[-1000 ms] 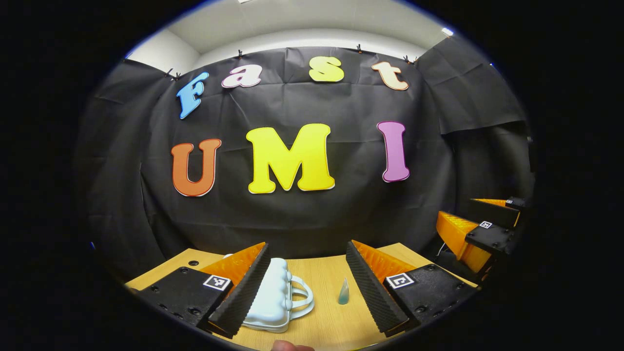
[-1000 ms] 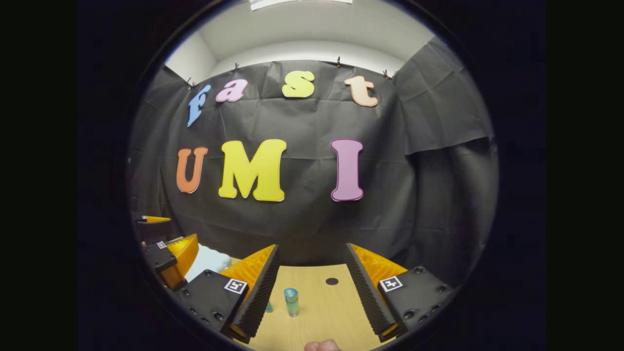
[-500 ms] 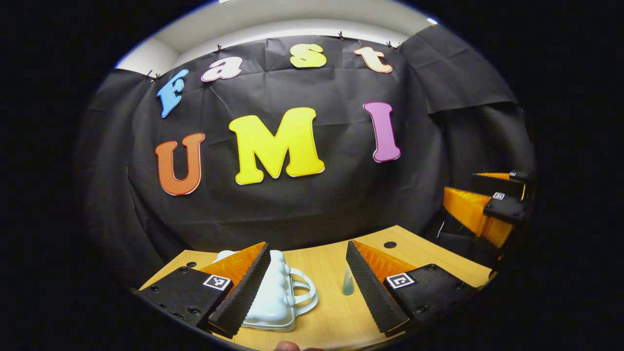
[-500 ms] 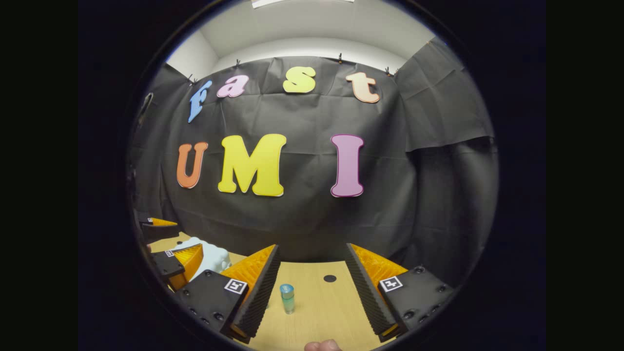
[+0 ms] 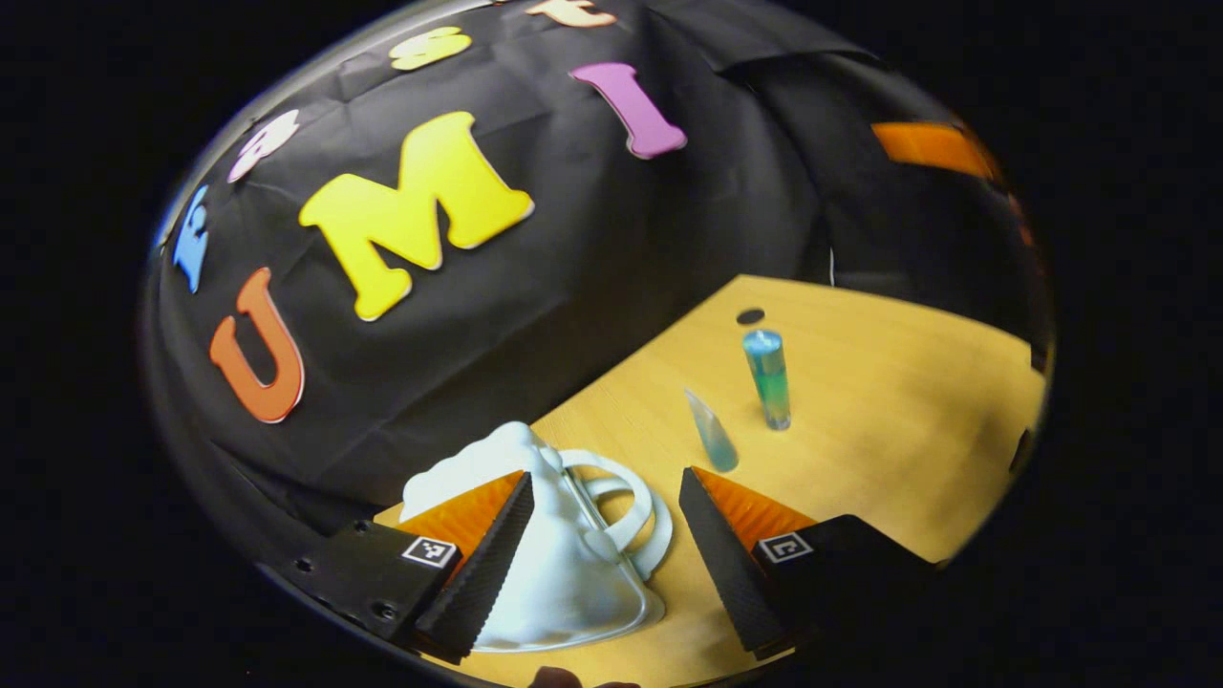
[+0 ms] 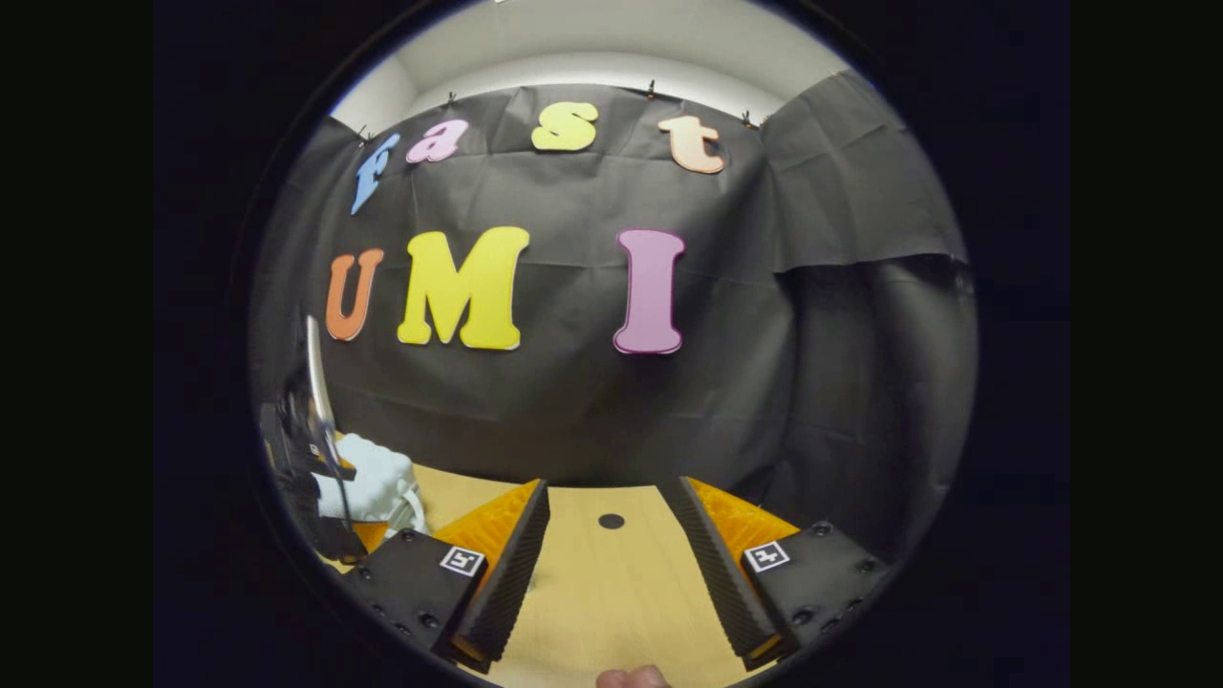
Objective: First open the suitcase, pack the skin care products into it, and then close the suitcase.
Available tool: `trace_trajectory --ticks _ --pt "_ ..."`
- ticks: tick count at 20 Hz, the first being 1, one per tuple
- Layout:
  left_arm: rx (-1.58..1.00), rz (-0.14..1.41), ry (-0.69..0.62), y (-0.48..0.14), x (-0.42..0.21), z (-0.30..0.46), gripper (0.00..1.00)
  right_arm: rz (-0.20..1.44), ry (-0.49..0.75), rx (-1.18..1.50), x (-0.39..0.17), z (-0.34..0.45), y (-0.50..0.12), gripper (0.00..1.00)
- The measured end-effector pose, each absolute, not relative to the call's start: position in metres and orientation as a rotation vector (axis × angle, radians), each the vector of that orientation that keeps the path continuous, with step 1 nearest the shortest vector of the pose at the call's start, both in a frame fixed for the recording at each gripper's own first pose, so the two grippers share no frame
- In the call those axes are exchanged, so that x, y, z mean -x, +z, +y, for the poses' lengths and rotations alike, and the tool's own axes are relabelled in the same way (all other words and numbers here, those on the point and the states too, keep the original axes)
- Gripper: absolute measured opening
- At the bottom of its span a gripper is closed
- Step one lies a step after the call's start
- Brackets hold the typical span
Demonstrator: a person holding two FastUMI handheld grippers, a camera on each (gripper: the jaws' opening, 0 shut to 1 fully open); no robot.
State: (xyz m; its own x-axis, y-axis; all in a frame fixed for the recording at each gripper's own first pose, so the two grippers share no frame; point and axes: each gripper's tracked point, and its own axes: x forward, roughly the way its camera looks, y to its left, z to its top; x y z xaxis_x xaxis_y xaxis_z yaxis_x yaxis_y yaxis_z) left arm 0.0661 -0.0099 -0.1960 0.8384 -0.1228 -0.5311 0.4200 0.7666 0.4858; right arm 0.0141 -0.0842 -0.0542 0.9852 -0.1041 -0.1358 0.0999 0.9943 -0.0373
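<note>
Both wide open, the left hand-held gripper [image 5: 602, 545] hangs over the closed white suitcase [image 5: 554, 564], the right hand-held gripper [image 6: 607, 564] over bare worktop [image 6: 611, 592]

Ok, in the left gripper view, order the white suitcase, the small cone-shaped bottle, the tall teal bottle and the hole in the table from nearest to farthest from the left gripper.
1. white suitcase, between the fingers, toward the left one.
2. cone-shaped bottle, just past the right fingertip.
3. tall teal bottle, upright, beyond the cone.
4. hole in the table, farthest, by the wall.
</note>
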Motion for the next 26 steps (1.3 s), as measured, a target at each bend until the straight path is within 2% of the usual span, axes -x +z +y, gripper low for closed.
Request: trace_trajectory --ticks 3,6,12,16,18,19,21,23,26 --pt "-0.809 0.573 -0.328 -0.224 -0.074 -0.005 1.0 0.141 -0.133 0.028 -0.015 -0.102 -0.056 0.8" --pt "-0.903 0.604 -0.324 -0.232 -0.092 -0.001 0.95 0.156 -0.165 0.023 -0.017 -0.118 -0.061 0.8" --pt "-1.028 0.713 -0.346 -0.26 -0.106 0.006 0.84 0.181 -0.197 0.0 -0.025 -0.133 -0.071 0.8" --pt "-1.044 0.783 -0.388 -0.281 -0.106 0.006 0.73 0.199 -0.197 -0.005 -0.026 -0.132 -0.077 0.8" --pt "-1.051 0.793 -0.381 -0.284 -0.108 0.008 0.59 0.206 -0.196 -0.003 -0.024 -0.131 -0.079 0.8" --pt "-1.047 0.793 -0.389 -0.281 -0.107 0.006 0.4 0.208 -0.195 -0.003 -0.023 -0.131 -0.08 0.8" --pt "-1.048 0.776 -0.385 -0.276 -0.109 0.006 0.27 0.214 -0.192 -0.004 -0.021 -0.129 -0.082 0.8" --pt "-1.043 0.753 -0.367 -0.265 -0.11 0.008 0.17 0.22 -0.19 -0.005 -0.019 -0.126 -0.084 0.8" --pt "-0.973 0.669 -0.321 -0.228 -0.111 0.023 0.12 0.216 -0.174 -0.004 -0.015 -0.118 -0.083 0.8"
